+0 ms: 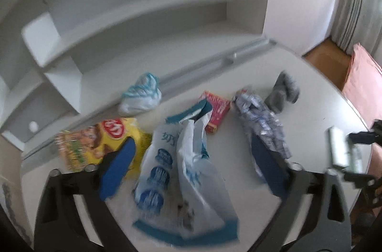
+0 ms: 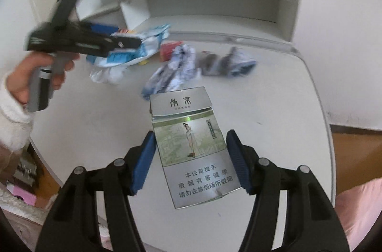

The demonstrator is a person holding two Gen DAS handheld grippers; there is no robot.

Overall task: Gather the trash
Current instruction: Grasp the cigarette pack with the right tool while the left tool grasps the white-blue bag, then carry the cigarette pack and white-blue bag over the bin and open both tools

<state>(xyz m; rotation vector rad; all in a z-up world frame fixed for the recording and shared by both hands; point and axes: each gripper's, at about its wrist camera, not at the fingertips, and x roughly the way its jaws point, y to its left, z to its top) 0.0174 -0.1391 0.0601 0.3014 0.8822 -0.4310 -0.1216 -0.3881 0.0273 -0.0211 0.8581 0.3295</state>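
The right gripper holds a silver cigarette pack between its blue fingers, lifted above the white surface; the pack's bottom corner looks dented. The left gripper hangs over the litter with its fingers wide, a blue-and-white plastic bag lying between them but not clamped. Its left finger covers part of a yellow snack wrapper, its right finger the near end of a crumpled silvery wrapper. Farther back lie a red packet, half under the bag, a knotted pale bag and a grey lump too blurred to name. The shelf unit stands behind.
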